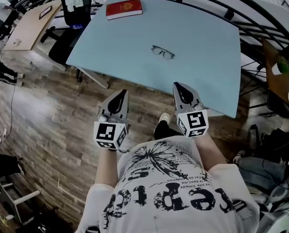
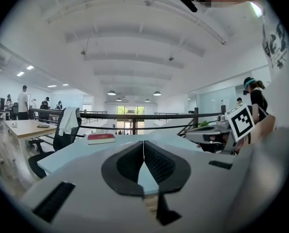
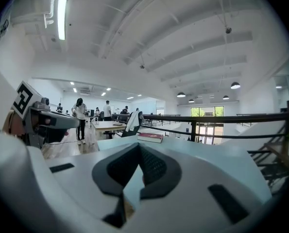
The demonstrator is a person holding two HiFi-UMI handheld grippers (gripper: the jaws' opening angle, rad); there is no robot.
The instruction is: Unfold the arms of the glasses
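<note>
Dark-framed glasses (image 1: 162, 52) lie near the middle of the light blue table (image 1: 202, 33), arms folded as far as I can tell. Both grippers hover short of the table's near edge, over the wooden floor, pointing at the table. My left gripper (image 1: 119, 96) is shut with nothing in it, its pads touching at the tips (image 2: 144, 145). My right gripper (image 1: 179, 87) is also shut and empty, pads together (image 3: 138, 148). Neither gripper view shows the glasses. Each gripper sees the other beside it: the right gripper (image 2: 217, 132) and the left gripper (image 3: 47, 120).
A red book (image 1: 124, 8) lies at the table's far left corner. A black office chair (image 1: 66, 35) draped with cloth stands left of the table. A black railing (image 1: 261, 18) curves behind and to the right. A wooden desk (image 1: 30, 25) stands far left.
</note>
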